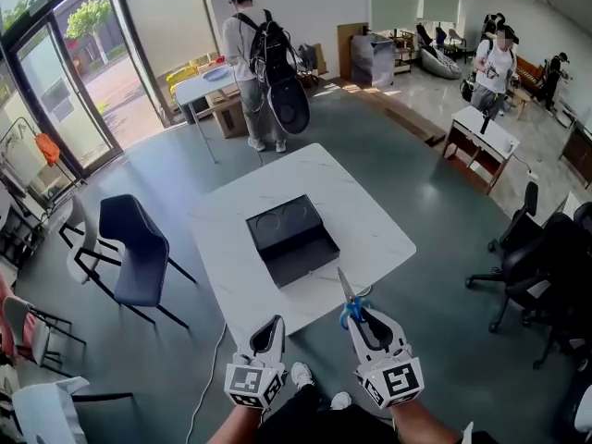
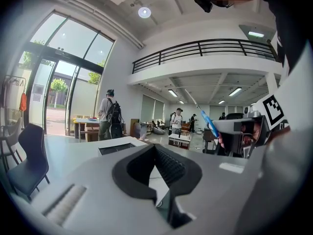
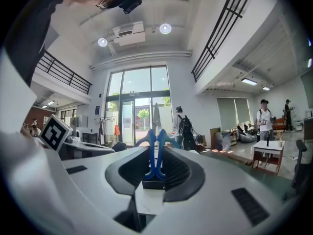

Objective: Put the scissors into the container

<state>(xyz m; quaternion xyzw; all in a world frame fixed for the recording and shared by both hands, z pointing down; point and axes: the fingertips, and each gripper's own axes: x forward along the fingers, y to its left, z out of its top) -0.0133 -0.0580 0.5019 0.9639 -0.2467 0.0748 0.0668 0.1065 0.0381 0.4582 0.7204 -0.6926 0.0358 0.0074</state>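
A black open container point(image 1: 305, 265) sits in the middle of the white table point(image 1: 370, 220); in the left gripper view the container point(image 2: 115, 148) lies ahead on the tabletop. My right gripper point(image 1: 363, 314) hovers at the table's near edge, shut on the scissors point(image 1: 348, 300) by their blue handles. The blades point up and away towards the container. In the right gripper view the blue handles of the scissors point(image 3: 156, 151) stand upright between the black pads. My left gripper point(image 1: 271, 326) hangs beside it, left of the scissors, jaws together with nothing in them. The left gripper view shows the scissors point(image 2: 212, 126) at right.
A dark blue chair point(image 1: 134, 248) stands left of the table and black office chairs point(image 1: 527, 266) to the right. A person with a backpack point(image 1: 259, 63) stands beyond the far end. A cable point(image 1: 208, 377) hangs from the near left edge.
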